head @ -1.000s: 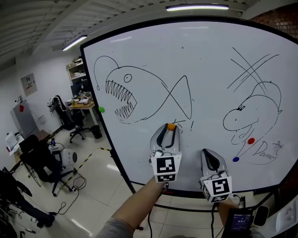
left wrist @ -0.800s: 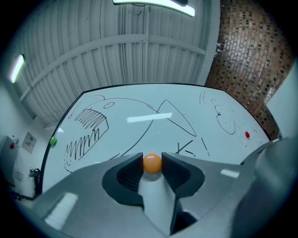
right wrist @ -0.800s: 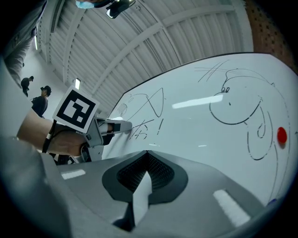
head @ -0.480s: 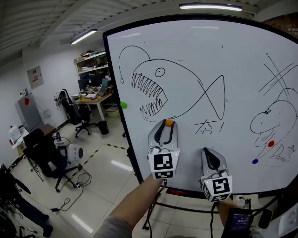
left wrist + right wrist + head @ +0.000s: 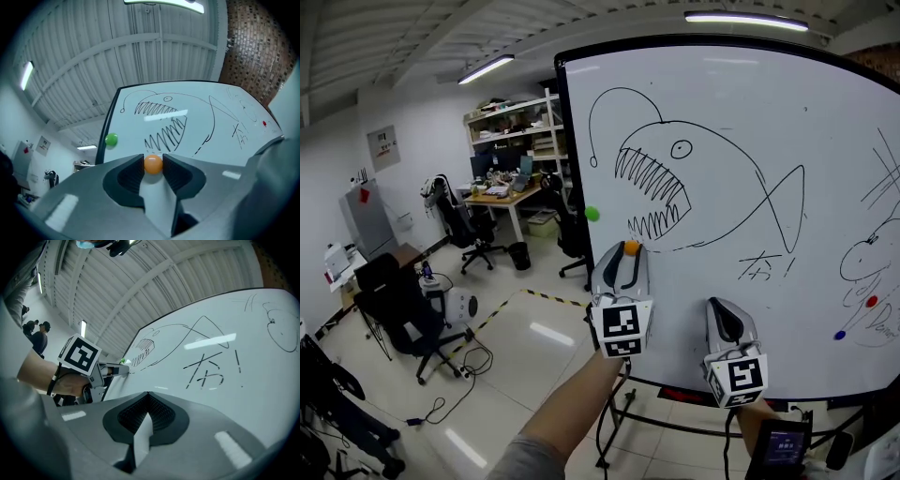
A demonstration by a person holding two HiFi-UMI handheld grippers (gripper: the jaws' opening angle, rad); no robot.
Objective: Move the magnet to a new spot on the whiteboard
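One orange magnet (image 5: 631, 248) in left gripper (image 5: 153, 162), near whiteboard (image 5: 722, 319) left edge

The left claw (image 5: 629, 253), closed on a small orange round magnet (image 5: 631, 247), has bare white whiteboard (image 5: 722, 112) below the black fish drawing (image 5: 675, 192), across to the right claw (image 5: 725, 307) just beside it. A green round magnet (image 5: 592, 214) sits at the board's left edge. A red round magnet (image 5: 872, 302) and a blue round magnet (image 5: 839, 335) lie far right. Left of the board, open floor (image 5: 525, 347) runs to black office chairs (image 5: 394, 314).
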